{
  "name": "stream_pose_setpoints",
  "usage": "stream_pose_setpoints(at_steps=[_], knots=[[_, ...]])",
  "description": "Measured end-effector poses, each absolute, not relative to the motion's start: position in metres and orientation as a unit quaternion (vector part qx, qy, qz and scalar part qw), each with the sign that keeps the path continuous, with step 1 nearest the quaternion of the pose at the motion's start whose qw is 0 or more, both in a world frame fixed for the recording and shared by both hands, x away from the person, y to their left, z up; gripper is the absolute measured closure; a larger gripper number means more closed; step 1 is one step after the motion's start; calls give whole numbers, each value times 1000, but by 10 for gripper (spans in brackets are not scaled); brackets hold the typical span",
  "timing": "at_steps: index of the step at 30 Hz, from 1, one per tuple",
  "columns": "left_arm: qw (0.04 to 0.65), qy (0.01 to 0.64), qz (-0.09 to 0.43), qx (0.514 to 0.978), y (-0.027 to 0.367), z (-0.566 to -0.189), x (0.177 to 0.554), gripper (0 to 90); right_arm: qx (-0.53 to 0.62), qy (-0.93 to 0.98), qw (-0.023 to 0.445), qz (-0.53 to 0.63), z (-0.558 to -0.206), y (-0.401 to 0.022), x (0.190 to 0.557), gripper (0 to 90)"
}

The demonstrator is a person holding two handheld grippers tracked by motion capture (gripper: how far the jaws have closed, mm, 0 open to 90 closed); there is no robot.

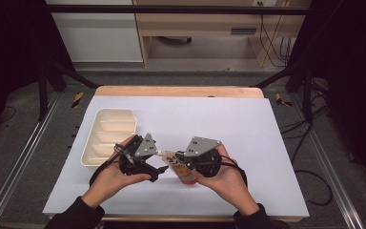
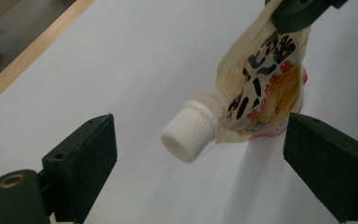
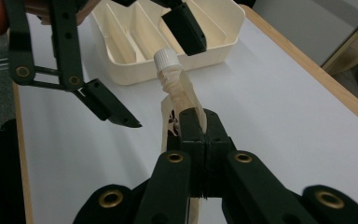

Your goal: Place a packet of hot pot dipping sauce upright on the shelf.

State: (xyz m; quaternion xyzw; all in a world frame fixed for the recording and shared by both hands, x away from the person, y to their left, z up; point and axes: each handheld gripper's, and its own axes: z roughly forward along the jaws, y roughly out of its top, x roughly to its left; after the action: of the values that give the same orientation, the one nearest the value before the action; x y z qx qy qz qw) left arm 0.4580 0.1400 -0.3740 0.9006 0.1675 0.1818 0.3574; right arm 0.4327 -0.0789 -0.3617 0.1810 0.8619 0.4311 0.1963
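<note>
Soft spout pouch pinched in my right tool, left tool ready at the cap.

My right tool (image 3: 200,126) is clamped on the limp pouch (image 2: 265,93) above the table (image 1: 248,124); my left tool (image 2: 200,158) gapes around the stiff white cap (image 2: 186,135), the firmest hold, without touching it.

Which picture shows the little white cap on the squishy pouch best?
The left gripper view: the white cap is close, with its ridges clear. The right gripper view shows it smaller, atop the pouch, before the tray. From the high view it is tiny.
</note>
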Motion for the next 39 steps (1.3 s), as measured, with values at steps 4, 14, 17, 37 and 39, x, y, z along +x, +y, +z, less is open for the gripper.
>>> stream_pose_setpoints(at_steps=[4, 14, 17, 37, 39], knots=[[350, 150, 173, 908, 132, -372, 464, 138, 178, 863, 194, 431, -362, -80, 432, 900], [339, 121, 160, 919, 120, -372, 468, 275, 170, 865, 190, 432, -362, -79, 429, 899], [339, 119, 152, 921, 120, -371, 469, 322, 170, 865, 190, 432, -362, -79, 429, 898], [325, 91, 133, 932, 120, -372, 460, 752, 194, 861, 199, 426, -369, -90, 427, 577], [326, 90, 133, 932, 121, -372, 460, 753, 203, 860, 199, 424, -372, -93, 426, 500]])
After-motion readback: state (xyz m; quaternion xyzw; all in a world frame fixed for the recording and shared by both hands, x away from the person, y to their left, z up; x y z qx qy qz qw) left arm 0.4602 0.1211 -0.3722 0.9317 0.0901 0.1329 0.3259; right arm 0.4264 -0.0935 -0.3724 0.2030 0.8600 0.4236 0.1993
